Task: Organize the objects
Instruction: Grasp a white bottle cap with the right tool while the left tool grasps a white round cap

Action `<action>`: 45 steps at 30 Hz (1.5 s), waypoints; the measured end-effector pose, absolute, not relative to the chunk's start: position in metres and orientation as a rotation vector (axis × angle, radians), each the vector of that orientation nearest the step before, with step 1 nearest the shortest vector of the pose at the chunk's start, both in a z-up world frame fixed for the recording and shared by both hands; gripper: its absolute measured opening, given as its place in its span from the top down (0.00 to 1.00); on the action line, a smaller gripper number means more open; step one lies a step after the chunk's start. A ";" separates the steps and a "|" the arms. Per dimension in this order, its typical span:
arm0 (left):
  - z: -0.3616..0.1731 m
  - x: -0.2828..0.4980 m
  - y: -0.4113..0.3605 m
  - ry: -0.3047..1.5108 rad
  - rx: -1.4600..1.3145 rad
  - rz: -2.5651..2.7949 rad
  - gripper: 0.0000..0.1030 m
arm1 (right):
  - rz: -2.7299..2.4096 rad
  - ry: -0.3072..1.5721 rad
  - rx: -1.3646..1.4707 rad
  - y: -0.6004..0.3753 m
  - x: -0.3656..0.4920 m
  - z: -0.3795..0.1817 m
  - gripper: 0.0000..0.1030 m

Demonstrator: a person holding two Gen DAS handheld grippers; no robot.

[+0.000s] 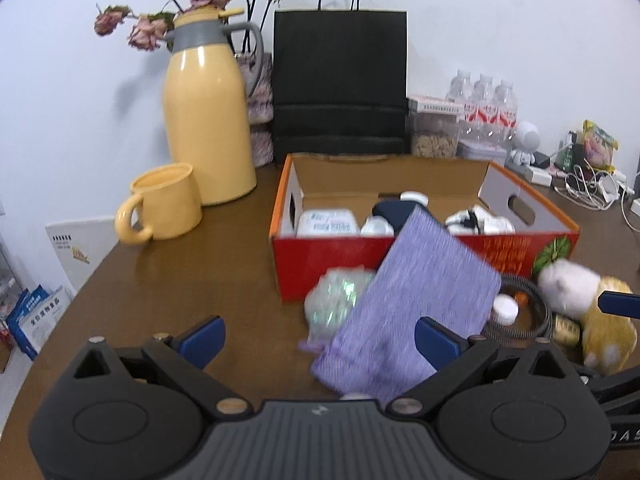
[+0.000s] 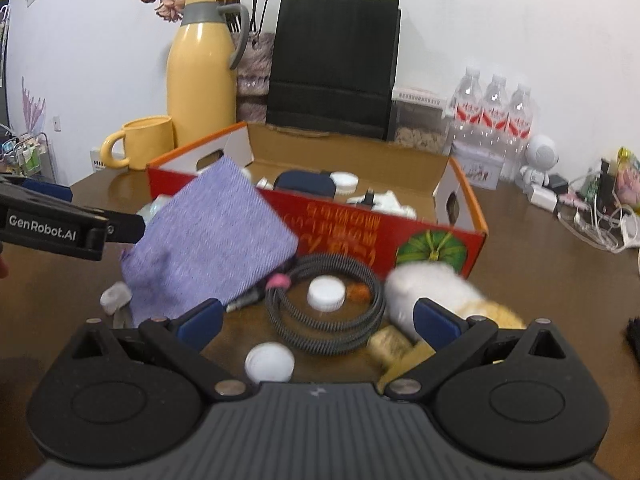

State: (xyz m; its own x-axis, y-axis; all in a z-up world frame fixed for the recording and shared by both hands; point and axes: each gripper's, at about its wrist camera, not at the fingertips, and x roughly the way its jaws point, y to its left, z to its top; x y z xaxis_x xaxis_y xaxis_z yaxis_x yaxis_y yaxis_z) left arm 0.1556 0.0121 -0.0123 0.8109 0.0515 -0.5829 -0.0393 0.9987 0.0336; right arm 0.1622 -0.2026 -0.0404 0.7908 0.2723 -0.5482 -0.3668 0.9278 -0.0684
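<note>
A red cardboard box (image 1: 516, 250) (image 2: 360, 220) stands open on the brown table and holds several small items. A purple cloth pouch (image 1: 412, 304) (image 2: 212, 240) leans tilted against the box's front wall. My left gripper (image 1: 320, 338) is open, its right finger beside the pouch's lower end. A greenish crinkly bundle (image 1: 336, 300) lies left of the pouch. My right gripper (image 2: 316, 322) is open above a coiled grey cable (image 2: 324, 336), with a white cap (image 2: 326, 293) inside the coil, another white cap (image 2: 269, 364) near me, and a white-and-yellow plush toy (image 2: 436, 292) (image 1: 576, 292) at its right finger.
A yellow thermos jug (image 1: 208, 120), a yellow mug (image 1: 164, 204) and a black paper bag (image 1: 340, 80) stand behind the box. Water bottles (image 2: 494, 112), a white robot figure (image 2: 538, 164) and tangled cables (image 2: 600, 220) are at the right rear. The table edge runs along the left.
</note>
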 end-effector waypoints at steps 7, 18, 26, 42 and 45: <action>-0.030 0.137 0.022 0.658 0.008 0.039 0.02 | 0.360 0.584 -0.202 -0.200 0.144 -0.053 0.00; -0.047 0.133 0.031 0.687 -0.044 0.026 0.07 | 0.385 0.592 -0.176 -0.195 0.141 -0.063 0.00; -0.050 0.134 0.031 0.679 -0.083 0.003 0.14 | 0.386 0.597 -0.152 -0.193 0.145 -0.068 0.13; -0.056 0.132 0.025 0.647 -0.116 -0.041 0.78 | 0.411 0.626 -0.129 -0.187 0.152 -0.070 0.71; -0.057 0.130 0.022 0.639 -0.101 -0.045 0.78 | 0.417 0.614 -0.133 -0.187 0.150 -0.069 0.71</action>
State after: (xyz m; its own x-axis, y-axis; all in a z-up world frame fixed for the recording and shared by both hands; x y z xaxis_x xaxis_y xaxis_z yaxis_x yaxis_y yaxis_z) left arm 0.1304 0.0219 -0.0567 0.8019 -0.0729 -0.5930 0.0107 0.9941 -0.1077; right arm 0.1501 -0.1866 -0.0693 0.7375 0.3391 -0.5841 -0.4172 0.9088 0.0008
